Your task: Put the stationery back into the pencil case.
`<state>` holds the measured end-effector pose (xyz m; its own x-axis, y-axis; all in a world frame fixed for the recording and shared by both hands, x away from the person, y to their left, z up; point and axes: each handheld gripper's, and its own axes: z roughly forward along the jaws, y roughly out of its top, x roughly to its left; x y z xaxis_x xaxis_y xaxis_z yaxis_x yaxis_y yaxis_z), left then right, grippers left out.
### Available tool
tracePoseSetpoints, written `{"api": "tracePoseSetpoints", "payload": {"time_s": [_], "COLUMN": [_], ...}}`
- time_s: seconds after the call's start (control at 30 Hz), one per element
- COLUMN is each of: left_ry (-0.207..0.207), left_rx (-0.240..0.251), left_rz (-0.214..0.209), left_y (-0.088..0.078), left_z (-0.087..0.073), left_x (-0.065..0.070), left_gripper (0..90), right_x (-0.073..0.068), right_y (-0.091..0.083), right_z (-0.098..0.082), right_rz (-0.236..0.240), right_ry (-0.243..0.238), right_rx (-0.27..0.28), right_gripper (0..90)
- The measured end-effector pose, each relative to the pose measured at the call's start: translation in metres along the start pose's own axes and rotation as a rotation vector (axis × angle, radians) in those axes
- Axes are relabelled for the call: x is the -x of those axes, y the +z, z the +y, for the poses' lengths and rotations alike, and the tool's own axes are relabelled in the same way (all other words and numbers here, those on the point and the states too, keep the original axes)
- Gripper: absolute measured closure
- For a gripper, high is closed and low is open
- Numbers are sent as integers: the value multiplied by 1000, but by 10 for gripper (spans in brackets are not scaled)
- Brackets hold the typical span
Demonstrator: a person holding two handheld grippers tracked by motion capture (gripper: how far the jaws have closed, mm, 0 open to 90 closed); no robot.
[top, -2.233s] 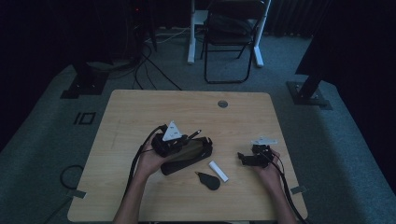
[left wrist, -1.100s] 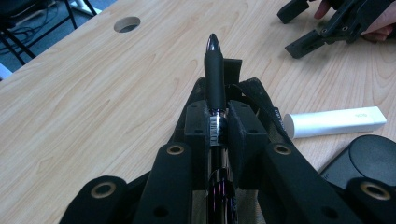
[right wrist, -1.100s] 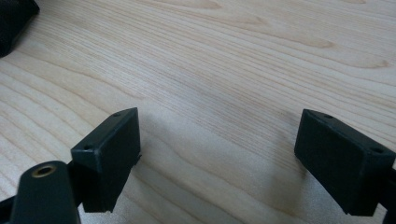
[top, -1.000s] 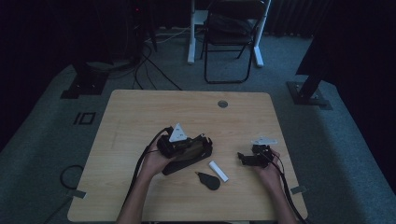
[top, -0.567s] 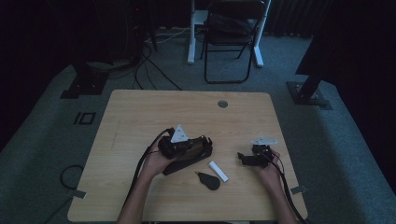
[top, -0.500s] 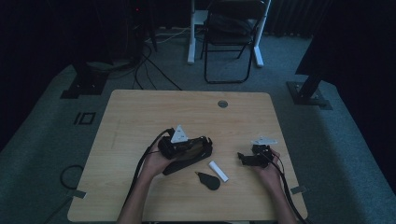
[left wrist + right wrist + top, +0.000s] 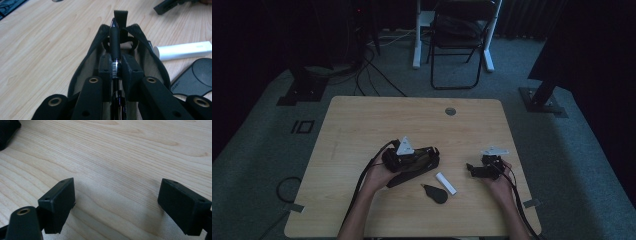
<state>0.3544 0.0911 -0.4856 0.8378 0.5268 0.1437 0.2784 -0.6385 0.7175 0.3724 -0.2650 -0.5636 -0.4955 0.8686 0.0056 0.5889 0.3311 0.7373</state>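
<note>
**Pen goes nose-first into open pouch on dim workroom table**

Dim light falls across a pale wooden table (image 7: 362, 130) in a dark room, with a folding chair (image 7: 459, 45) and loose cables on the grey carpet at the far side. At the near edge a person works with a hand-held tool in each hand.

At centre, the left tongs (image 7: 117, 67) are closed tight on a black pen (image 7: 115, 43), gripping it around the middle of its barrel so that the tip points away from the hand. That hold appears chosen to feed the pen lengthwise into the black pencil case (image 7: 92, 53), which lies unzipped on the table directly beneath, its mouth spread wide and its pale lining showing. The pen's forward end sits between the two zipper edges, in line with the pull tab at the far end, so the case seems laid out along the direction of the push.

To the right, the right tongs (image 7: 116, 205) rest low over bare wood, jaws standing wide apart with nothing between them, well apart from the case; they look parked until needed, perhaps to steady the pouch or close the zip.

Just near and right of the case lie a white stick-shaped item (image 7: 446, 183) and a flat black object (image 7: 435, 194), both untouched, seemingly waiting their turn.
</note>
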Motion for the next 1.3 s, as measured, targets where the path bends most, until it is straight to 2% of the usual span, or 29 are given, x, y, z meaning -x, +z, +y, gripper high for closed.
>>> {"api": "tracePoseSetpoints", "payload": {"time_s": [0.1, 0.2, 0.33, 0.6, 0.77, 0.93, 1.03, 1.3], "left_ry": [-5, -12, -13, 23, 31, 43, 54, 64], "left_rx": [-6, -9, 10, 59, 89, 92, 98, 98], "left_rz": [1, 7, 11, 13, -18, -42, -63, -101], "left_y": [2, 2, -1, -12, -18, -19, -17, -10], "left_z": [-2, -3, -1, 8, 13, 14, 15, 16], "left_x": [0, -1, 1, 13, 24, 33, 41, 53], "left_gripper": [784, 728, 692, 646, 625, 606, 593, 550], "right_x": [0, 0, 0, 0, 0, 0, 0, 0], "right_y": [0, 0, 0, 0, 0, 0, 0, 0], "right_z": [0, 0, 0, 0, 0, 0, 0, 0], "right_rz": [0, 0, 1, 1, 1, 1, 1, 1], "right_ry": [0, -1, -1, 0, 0, 0, -1, -1], "right_rx": [0, 0, 0, 0, 0, 0, 0, 0], "right_gripper": [142, 142, 142, 142, 142, 142, 142, 142]}}
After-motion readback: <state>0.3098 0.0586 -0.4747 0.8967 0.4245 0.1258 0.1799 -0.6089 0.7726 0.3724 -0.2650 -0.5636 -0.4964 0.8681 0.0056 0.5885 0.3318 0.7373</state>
